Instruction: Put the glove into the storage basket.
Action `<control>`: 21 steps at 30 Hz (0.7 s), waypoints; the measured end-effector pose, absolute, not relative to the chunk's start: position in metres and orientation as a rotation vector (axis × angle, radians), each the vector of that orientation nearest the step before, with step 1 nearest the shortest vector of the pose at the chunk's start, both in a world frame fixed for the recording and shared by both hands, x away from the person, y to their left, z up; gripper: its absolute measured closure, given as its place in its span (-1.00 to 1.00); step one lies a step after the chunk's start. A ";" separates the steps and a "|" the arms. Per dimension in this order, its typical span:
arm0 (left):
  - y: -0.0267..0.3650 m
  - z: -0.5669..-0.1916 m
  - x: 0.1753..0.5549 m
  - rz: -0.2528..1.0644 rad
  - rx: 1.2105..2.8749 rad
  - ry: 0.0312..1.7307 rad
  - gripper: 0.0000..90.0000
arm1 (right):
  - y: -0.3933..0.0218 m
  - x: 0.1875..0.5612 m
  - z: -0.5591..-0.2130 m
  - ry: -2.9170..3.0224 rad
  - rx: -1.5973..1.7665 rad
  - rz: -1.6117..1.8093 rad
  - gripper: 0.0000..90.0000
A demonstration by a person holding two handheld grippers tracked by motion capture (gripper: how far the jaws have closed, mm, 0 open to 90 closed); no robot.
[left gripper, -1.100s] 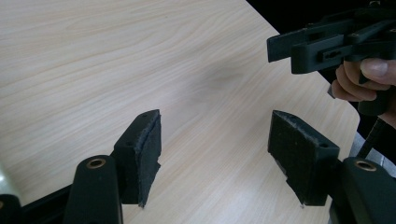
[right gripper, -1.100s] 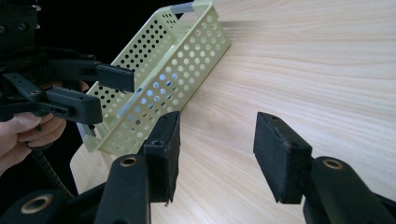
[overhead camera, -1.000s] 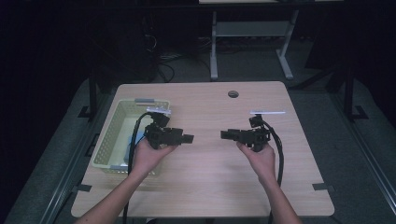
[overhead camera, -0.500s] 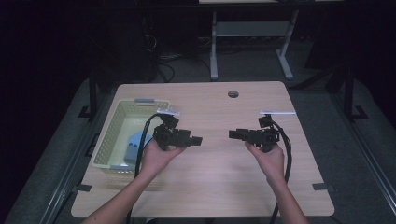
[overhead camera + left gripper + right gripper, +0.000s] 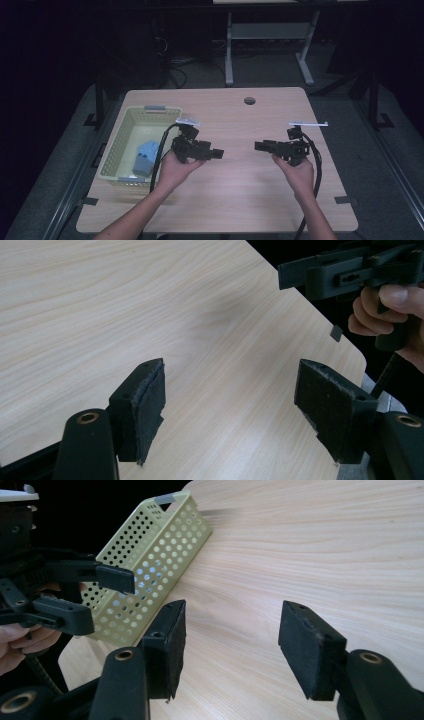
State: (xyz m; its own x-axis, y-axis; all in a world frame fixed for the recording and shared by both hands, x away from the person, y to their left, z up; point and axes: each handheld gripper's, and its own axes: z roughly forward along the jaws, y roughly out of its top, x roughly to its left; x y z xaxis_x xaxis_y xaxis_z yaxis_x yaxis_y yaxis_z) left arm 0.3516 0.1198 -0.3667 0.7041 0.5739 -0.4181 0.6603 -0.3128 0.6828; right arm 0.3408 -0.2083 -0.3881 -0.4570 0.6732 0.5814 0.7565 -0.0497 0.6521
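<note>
My left gripper [image 5: 218,153] hovers over the wooden table [image 5: 240,200] left of centre, pointing right. My right gripper [image 5: 258,146] faces it from the right, pointing left, with a gap of bare wood between their tips. In the left gripper view my left gripper [image 5: 235,412] is open with nothing between its pads, and the right gripper [image 5: 345,272] is held in a hand at the top right. In the right gripper view my right gripper [image 5: 232,645] is open and holds nothing; the left gripper [image 5: 65,595] shows at the left.
A pale green perforated basket [image 5: 116,150] stands at the table's left, also seen as the basket [image 5: 155,555] beyond the left gripper. A blue object [image 5: 146,155] lies inside it. A round cable hole [image 5: 249,100] sits near the far edge.
Both hands have drifted a little to the right and slightly toward the person. The jaws of both grippers stay open and hold nothing.
</note>
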 end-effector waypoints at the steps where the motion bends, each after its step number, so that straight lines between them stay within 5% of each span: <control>1: 0.118 -0.367 0.351 -0.122 2.000 0.944 -0.37 | -0.210 0.340 -0.389 -2.103 -1.597 -1.548 -0.05; 21: 0.101 -0.381 0.341 -0.162 2.010 0.904 -0.39 | -0.256 0.320 -0.415 -2.015 -1.715 -1.538 -0.13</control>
State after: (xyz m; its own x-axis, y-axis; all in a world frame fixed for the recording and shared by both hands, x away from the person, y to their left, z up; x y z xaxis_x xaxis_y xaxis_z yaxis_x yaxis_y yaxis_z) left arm 0.3406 0.1011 -0.3809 0.7245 0.5349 -0.4347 0.6528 -0.3298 0.6820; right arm 0.3200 -0.2563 -0.4147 -0.3699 0.6958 0.6157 0.7775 -0.1310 0.6151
